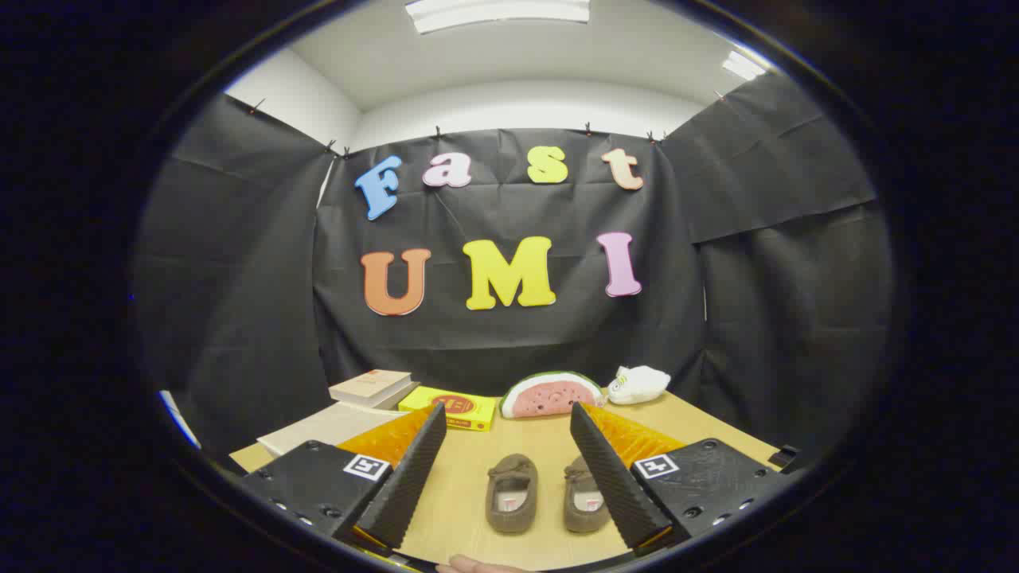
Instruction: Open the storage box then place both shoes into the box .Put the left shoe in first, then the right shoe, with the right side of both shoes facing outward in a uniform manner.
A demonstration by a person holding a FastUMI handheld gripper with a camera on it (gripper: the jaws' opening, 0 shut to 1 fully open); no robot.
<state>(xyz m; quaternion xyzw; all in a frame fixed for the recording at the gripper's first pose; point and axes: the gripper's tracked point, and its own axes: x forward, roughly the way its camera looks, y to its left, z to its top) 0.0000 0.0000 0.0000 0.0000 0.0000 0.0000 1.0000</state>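
The gripper (pixel 506 422) fingers are released, spread wide over two brown shoes (pixel 543 494) lying on the table (pixel 700 426).

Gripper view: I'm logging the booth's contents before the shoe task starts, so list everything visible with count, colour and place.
shoes: 2, brown, side by side on the table between the jaws.
table: 1, light wood.
yellow box: 1, beyond the jaws.
books: 2, stacked, pale, beside the yellow box.
watermelon slice toy: 1, red and green, at the back.
white plush: 1, beside the watermelon.
gripper: 1, jaws open.
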